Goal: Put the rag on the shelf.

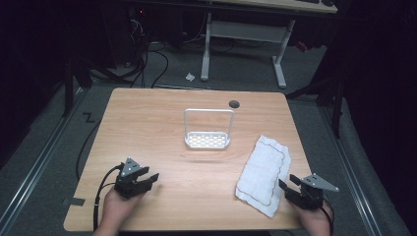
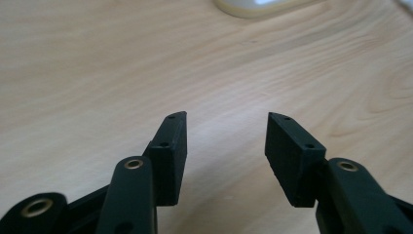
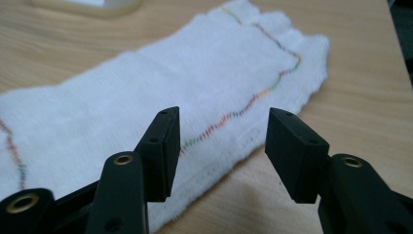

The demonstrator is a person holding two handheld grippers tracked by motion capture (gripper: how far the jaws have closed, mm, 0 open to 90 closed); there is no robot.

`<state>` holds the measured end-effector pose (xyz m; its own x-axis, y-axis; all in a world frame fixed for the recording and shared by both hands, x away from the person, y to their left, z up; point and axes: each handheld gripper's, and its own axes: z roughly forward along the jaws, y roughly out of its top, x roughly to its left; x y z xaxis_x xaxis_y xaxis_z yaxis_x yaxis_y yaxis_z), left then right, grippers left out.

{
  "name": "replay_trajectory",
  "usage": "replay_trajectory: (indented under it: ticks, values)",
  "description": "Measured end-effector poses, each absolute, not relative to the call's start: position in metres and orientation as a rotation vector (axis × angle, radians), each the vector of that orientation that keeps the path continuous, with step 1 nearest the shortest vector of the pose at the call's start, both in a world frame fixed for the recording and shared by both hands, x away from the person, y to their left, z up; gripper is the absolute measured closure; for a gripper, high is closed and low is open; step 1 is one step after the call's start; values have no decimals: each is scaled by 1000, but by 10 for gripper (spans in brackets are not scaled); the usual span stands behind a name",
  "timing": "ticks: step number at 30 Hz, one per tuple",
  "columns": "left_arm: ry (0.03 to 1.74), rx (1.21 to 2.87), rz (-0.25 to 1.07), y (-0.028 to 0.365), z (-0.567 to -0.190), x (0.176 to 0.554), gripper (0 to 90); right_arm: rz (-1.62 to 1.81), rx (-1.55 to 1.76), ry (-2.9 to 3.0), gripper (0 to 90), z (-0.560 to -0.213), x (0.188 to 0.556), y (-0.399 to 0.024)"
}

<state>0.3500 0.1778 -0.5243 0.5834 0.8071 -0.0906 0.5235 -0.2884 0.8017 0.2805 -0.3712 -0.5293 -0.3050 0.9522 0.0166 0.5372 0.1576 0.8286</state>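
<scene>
My right gripper (image 3: pixel 221 146) hung spread at the cloth (image 3: pixel 160 97) edge for a pinch; left gripper (image 2: pixel 226 151) spread, idle over the table (image 2: pixel 97 73).

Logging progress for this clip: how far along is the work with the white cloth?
Nothing looks done yet: the white cloth lies flat on the table, apart from the white rack. In hand: the right gripper is open, its fingers over the cloth's near edge without pinching it. The left gripper is open over bare wood. Grasping and handling the cloth is all still left.
</scene>
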Motion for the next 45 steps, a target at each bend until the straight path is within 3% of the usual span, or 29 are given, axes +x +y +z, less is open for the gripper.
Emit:
replay_trajectory:
  ticks: [8, 15, 19, 24, 26, 33, 45]
  values:
    - [1113, 1908, 342, 183, -528, 361, 507, 1031, 1379, 1935, 519, -534, 280, -369]
    - [1093, 1903, 321, 180, -527, 358, 503, 1024, 1362, 1974, 700, -523, 321, -361]
    - [1084, 1919, 325, 179, -527, 357, 499, 938, 1473, 1991, 740, -534, 357, -364]
    - [1073, 1910, 317, 178, -527, 356, 500, 935, 1493, 2000, 804, -533, 362, -366]
    - [1066, 1919, 315, 175, -527, 355, 494, 930, 1464, 2020, 888, -534, 357, -362]
    - [1043, 1924, 316, 170, -525, 353, 492, 973, 1412, 2080, 896, -535, 346, -349]
    - [973, 1946, 313, 155, -520, 345, 505, 1028, 1212, 2271, 893, -535, 327, -285]
